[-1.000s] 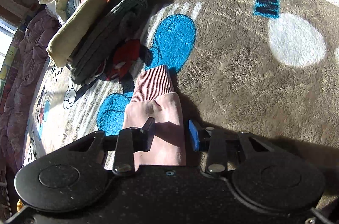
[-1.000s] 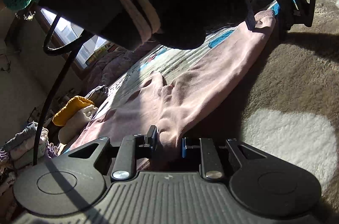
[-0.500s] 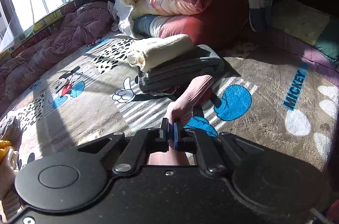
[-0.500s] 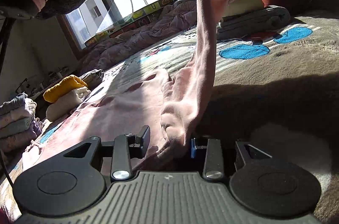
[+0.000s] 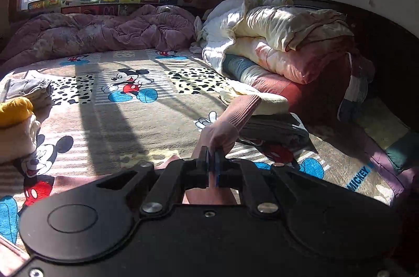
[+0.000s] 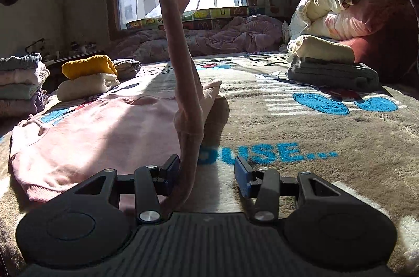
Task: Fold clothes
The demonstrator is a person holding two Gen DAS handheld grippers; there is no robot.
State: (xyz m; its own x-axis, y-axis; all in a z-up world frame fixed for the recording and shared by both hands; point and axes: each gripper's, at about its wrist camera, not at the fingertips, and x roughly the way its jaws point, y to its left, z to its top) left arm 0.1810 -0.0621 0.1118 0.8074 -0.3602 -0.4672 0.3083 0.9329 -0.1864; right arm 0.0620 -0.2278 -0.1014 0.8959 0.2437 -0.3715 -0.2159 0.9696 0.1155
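The left hand-held gripper [image 5: 212, 163] has its jaws pinched tight on the ribbed cuff end of the pink sweatshirt's sleeve [image 6: 180, 46], which it holds high above the bed; in the right wrist view the sleeve hangs as a long taut column from the top of the picture down to the shoulder. The right hand-held gripper [image 6: 208, 173] sits low on the Mickey blanket [image 6: 301, 125] with its jaws spread wide and nothing between the pads — the sleeve's lower part brushes past its left finger [image 6: 171, 169] but is not clamped. The body of the pink sweatshirt [image 6: 86, 130] lies flat on the blanket to the left, hem toward the near edge; the step in hand is probably folding the sleeve across the body. The risks lie in the lift: the shoulder is already bunched and pulled up, so carrying the cuff further could drag the flat body out of shape and crease it; the grip is only on the cuff's edge, so a tug could slip it free and drop the sleeve in a heap; and with the right gripper holding nothing, the fold line has no anchor. Folded piles — a yellow and cream stack [image 6: 87, 77] at the far left, a grey and cream stack [image 6: 330, 67] at the far right — stand well apart from the work.
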